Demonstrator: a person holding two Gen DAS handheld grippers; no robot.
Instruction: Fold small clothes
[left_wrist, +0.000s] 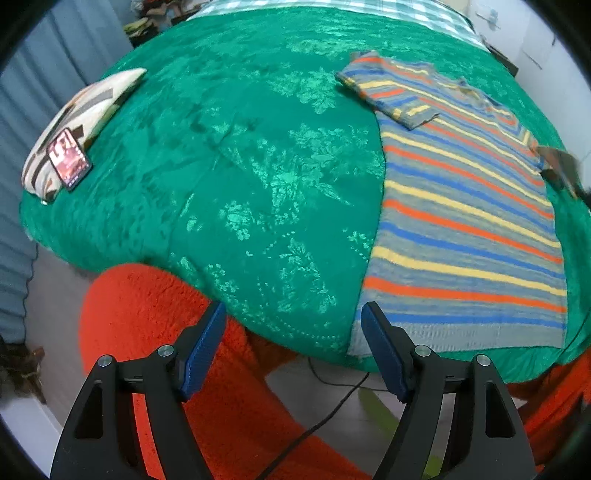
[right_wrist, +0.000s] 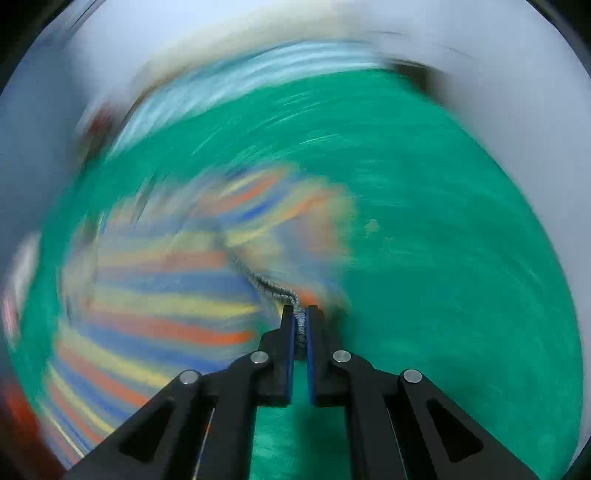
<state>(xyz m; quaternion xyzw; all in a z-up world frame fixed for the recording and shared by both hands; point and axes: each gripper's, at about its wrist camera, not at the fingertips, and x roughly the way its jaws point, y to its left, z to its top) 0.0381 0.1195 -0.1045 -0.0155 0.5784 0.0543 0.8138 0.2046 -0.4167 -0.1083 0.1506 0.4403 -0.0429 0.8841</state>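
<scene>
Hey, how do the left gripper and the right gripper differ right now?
The left gripper has its jaws spread wide and holds nothing; the right gripper is shut on a grey edge of the striped shirt. The left gripper hangs off the near edge of the green bedspread, beside the shirt's hem; the right gripper is over the bedspread, at the shirt's sleeve. The right view is motion-blurred, the left sharp. Both have black arms and blue pads.

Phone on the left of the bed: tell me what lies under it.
The phone leans on a cream patterned pillow, which rests on the green bedspread. The pillow fabric and bedspread directly beneath them are covered and cannot be seen.
</scene>
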